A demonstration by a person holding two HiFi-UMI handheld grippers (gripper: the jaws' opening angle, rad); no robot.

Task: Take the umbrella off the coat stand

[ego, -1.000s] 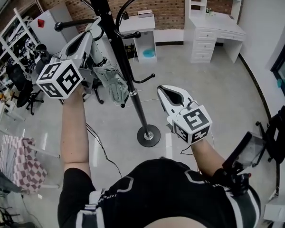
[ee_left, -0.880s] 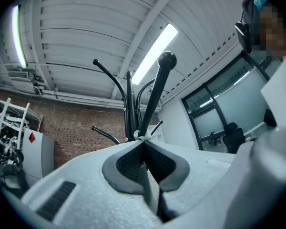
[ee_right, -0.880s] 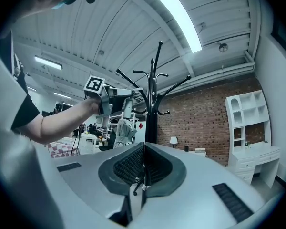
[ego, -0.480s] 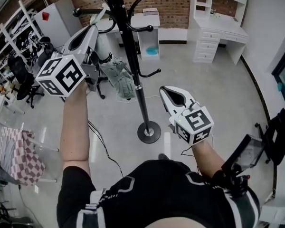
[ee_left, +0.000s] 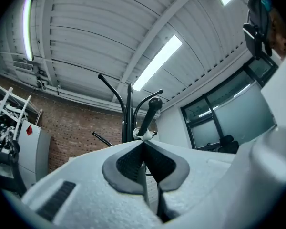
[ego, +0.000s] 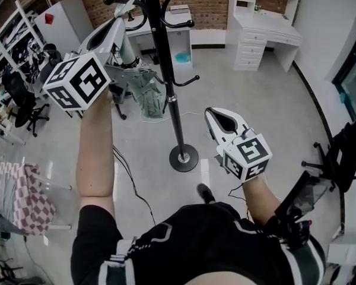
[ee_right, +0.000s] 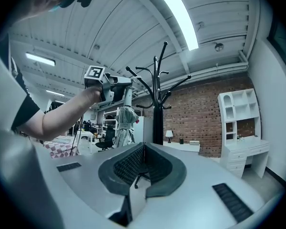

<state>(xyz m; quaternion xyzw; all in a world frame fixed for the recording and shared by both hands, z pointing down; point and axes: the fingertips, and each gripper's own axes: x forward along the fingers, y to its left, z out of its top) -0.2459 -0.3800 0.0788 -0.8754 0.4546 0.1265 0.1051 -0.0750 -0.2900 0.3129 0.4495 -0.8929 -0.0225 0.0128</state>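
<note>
1. Umbrella [ego: 149,95]: folded, grey-green, it hangs top-down just to the left of the coat stand [ego: 169,94], close beside the black pole and well above the stand's round base [ego: 184,157].
2. Its pale shaft runs up from the bunched canopy toward the stand's upper pegs, on the same left side of the pole.
3. The left gripper [ego: 128,8] is raised high to the left of the stand, tips up among the pegs. Its jaws are pressed together and pinch the umbrella's white loop [ee_left: 142,135] at their very tips.
4. In the left gripper view that loop sits against 1 black knobbed peg [ee_left: 151,113] of the stand, which slants up from the jaw tips. Whether the loop rings the peg or only lies in front of it I cannot tell.
5. The right gripper [ego: 213,113] is held low to the right of the stand, apart from the pole and above the level of the base. Its 2 jaws meet at the tips with nothing between them.
6. From the right gripper view, the umbrella dangles left of the pole under the raised left gripper.
</note>
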